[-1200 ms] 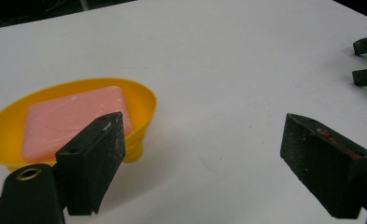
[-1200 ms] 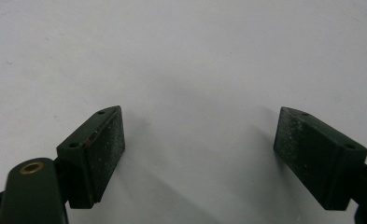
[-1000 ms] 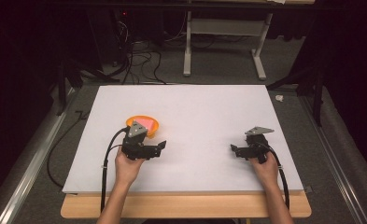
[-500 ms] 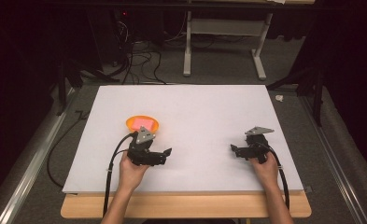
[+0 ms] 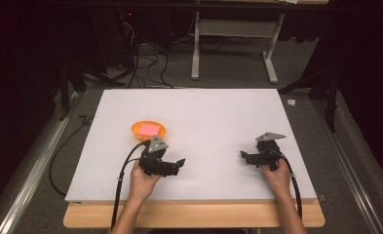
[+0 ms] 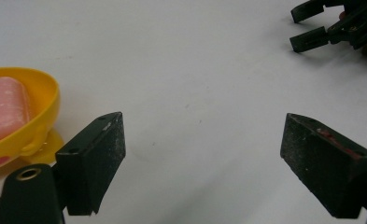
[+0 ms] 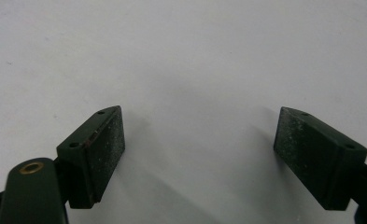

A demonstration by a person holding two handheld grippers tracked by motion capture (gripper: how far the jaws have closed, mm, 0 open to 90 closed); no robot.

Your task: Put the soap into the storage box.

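Note:
A small orange-yellow bowl (image 5: 136,131) sits on the white table top (image 5: 213,117) at the left, with a pink block (image 5: 149,128) lying in it. My left gripper (image 5: 179,163) hovers just in front and to the right of the bowl, jaws pointing right, open and empty. In the left gripper view the bowl (image 6: 36,116) and pink block (image 6: 3,105) are at the left edge, outside the left gripper (image 6: 202,135). My right gripper (image 5: 245,157) rests at the right, pointing left, open with nothing between its pads (image 7: 200,135).
The right gripper (image 6: 312,28) shows far off in the left gripper view, across bare white surface. A wooden table edge (image 5: 194,214) runs under the white top near the person. Cables and a desk frame (image 5: 233,44) stand on the dark floor behind.
The left hand has drawn back from the bowl, toward the right and the near edge, so the bowl now shows whole. The right hand has kept still.

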